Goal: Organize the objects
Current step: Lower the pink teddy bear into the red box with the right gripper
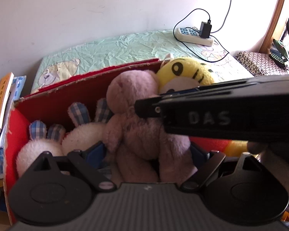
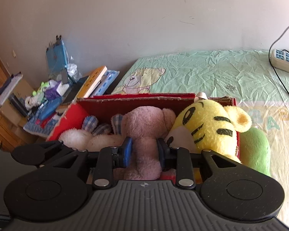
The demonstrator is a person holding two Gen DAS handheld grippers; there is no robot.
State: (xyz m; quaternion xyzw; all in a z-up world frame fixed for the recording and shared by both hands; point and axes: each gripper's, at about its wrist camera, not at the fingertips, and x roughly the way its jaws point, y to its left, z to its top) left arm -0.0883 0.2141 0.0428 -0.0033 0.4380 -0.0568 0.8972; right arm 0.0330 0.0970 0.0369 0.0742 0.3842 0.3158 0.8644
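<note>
Left wrist view: The left claw (image 1: 147, 152) stands wide, its blue-padded fingers (image 1: 97, 150) on either side of the lower body of a pink plush bear (image 1: 136, 119). The pads sit beside the plush; whether they press on it cannot be told. The bear sits upright inside a red cardboard box (image 1: 54, 104). Two white plush rabbits (image 1: 67, 138) with blue checked ears lie in the box to the bear's left. A yellow tiger plush (image 1: 185, 73) rests against the far right corner, its head above the rim. The right claw (image 1: 144, 108) crosses the frame from the right as a dark bar with its tip at the bear's chest. The box stands on a bed (image 1: 125, 46) with a pale green sheet. A white power strip (image 1: 194, 35) with a black adapter lies on the sheet near the wall. Books (image 1: 0, 104) are stacked at the left edge.

Right wrist view: The right claw (image 2: 144, 150) is closed narrowly on the pink plush bear (image 2: 144, 127), both pads pressing into its torso. The tiger plush (image 2: 208, 127) leans over the box's (image 2: 136, 102) right side. A green plush (image 2: 254, 150) lies outside the box, touching its right wall. Cluttered items (image 2: 48, 96) occupy the far left beside the bed.
</note>
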